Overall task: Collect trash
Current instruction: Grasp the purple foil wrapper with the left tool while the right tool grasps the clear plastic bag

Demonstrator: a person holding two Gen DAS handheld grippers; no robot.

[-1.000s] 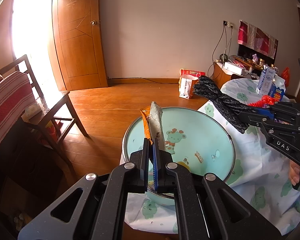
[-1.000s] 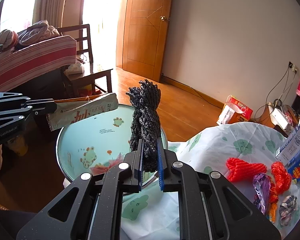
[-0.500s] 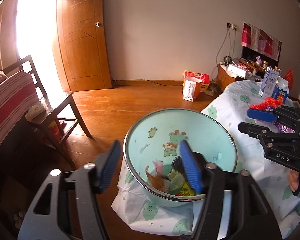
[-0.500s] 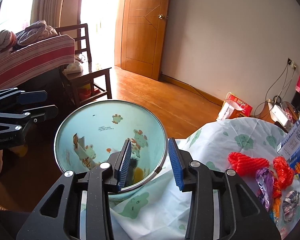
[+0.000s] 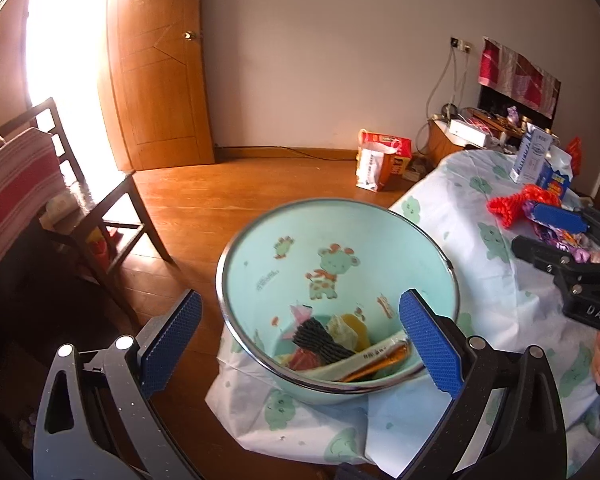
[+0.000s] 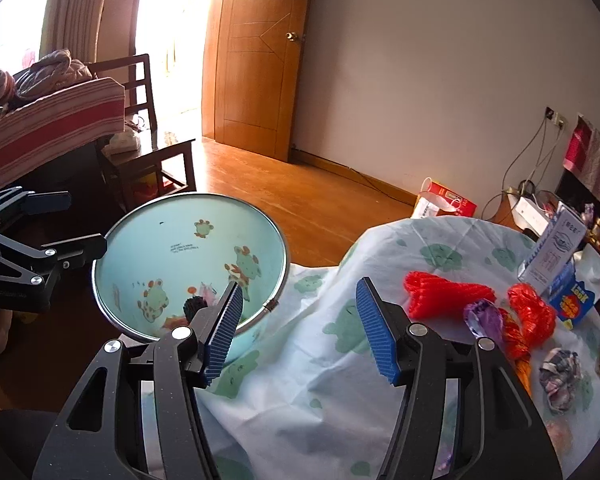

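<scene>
A pale green bin (image 5: 336, 202) with cartoon animals stands against the cloth-covered table (image 6: 300, 380). A black foam net (image 5: 320, 338) and an orange and white wrapper (image 5: 376, 360) lie in it among other scraps. My left gripper (image 5: 300, 312) hangs over the bin's near rim, its jaws opening wide with nothing between them. My right gripper (image 6: 300, 292) is over the table edge beside the bin (image 6: 188, 197), jaws opening and empty. A red foam net (image 6: 444, 292), a purple wrapper (image 6: 484, 316) and a crumpled wrapper (image 6: 560, 368) lie on the table to its right.
A white carton (image 6: 556, 248) and a blue box (image 6: 572, 304) stand at the table's far side. A dark wooden chair (image 5: 100, 216) is left of the bin. On the wood floor by the wall sits a red and white bag (image 5: 380, 164).
Both grippers opened. The wrapper fell from the left one and the black net from the right one into the bin. The right gripper shifted right, over the table edge.
</scene>
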